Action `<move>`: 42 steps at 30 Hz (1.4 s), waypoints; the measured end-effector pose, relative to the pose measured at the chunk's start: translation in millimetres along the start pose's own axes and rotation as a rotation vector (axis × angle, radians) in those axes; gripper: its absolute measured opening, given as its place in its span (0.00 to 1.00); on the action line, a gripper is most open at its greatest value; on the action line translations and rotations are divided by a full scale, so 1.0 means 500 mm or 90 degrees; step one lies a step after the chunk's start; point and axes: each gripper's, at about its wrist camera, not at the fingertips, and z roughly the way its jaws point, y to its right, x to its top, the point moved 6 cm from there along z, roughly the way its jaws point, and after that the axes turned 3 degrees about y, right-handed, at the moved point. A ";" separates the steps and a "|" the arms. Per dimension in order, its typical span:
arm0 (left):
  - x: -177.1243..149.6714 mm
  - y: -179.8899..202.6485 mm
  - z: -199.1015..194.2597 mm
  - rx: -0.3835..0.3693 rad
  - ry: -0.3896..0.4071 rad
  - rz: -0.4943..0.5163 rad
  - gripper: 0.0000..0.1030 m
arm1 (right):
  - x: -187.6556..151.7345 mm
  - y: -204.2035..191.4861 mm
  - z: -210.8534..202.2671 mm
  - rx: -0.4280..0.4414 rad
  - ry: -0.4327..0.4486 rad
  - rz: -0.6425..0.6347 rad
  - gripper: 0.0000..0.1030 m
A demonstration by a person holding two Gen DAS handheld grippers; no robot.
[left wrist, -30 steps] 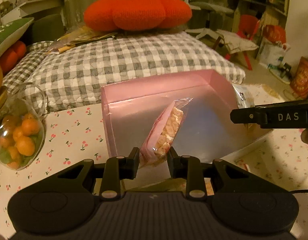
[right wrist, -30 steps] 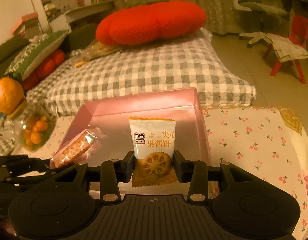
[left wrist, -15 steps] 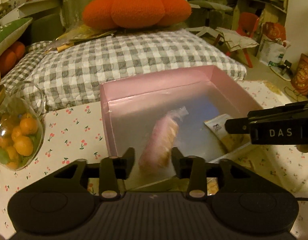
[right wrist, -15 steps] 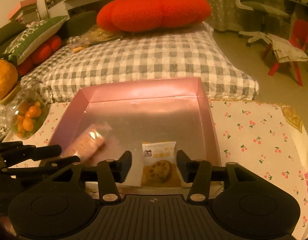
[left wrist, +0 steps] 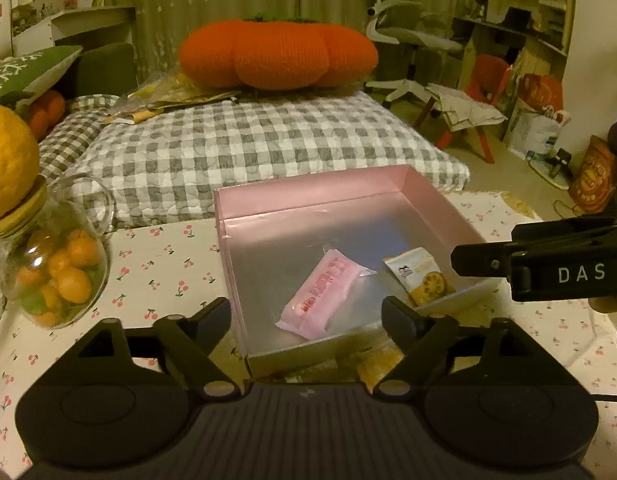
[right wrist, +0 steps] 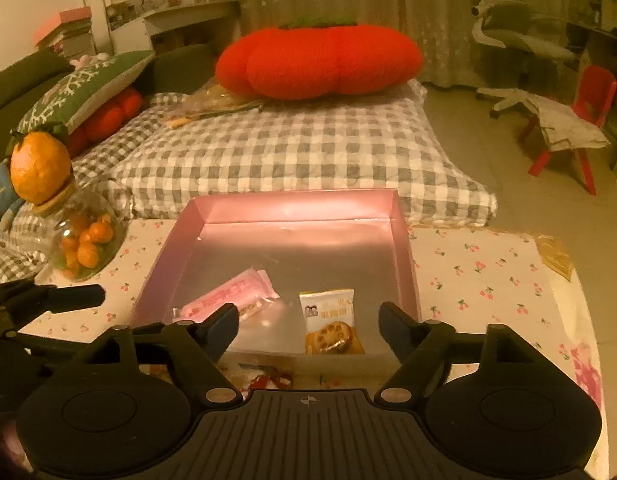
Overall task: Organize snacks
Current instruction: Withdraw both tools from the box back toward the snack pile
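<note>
Showing red chair [right wrist: 592, 92] rightward only.

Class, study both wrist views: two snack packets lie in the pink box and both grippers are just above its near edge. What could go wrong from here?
1. The left gripper and right gripper, jaws opening with nothing between them, hang over the pink box's near wall; a low move might shove it.
2. The pink packet and biscuit packet lie near that wall, so a passing finger could drag one out.
3. The glass jar stands close on the left and could be knocked.
</note>
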 end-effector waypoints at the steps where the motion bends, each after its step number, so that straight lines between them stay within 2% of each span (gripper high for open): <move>1: -0.001 0.000 -0.008 -0.001 0.002 -0.001 0.84 | -0.001 0.000 -0.009 0.000 0.000 0.002 0.79; 7: -0.012 0.003 -0.044 -0.001 0.007 0.002 0.97 | -0.012 -0.007 -0.053 -0.009 0.001 -0.002 0.83; 11: -0.024 -0.001 -0.059 0.003 -0.005 0.002 0.99 | -0.030 -0.017 -0.079 -0.016 -0.009 0.004 0.85; 20: -0.072 -0.022 -0.087 0.017 -0.022 0.001 0.99 | -0.090 -0.027 -0.098 0.003 -0.027 0.044 0.89; 24: -0.087 -0.038 -0.097 0.031 -0.001 0.031 0.99 | -0.119 -0.022 -0.090 -0.006 -0.027 0.054 0.91; 27: -0.103 -0.056 -0.103 0.042 -0.001 0.050 0.99 | -0.130 -0.030 -0.093 -0.002 -0.030 0.037 0.91; 31: -0.115 -0.083 -0.105 0.044 0.000 0.063 0.99 | -0.149 -0.052 -0.104 0.014 -0.008 0.009 0.94; 36: -0.138 -0.126 -0.102 0.063 -0.008 0.057 0.99 | -0.185 -0.083 -0.106 0.044 -0.013 -0.017 0.94; 42: -0.177 -0.171 -0.098 0.061 -0.025 0.068 0.99 | -0.216 -0.103 -0.092 0.041 -0.019 -0.065 0.94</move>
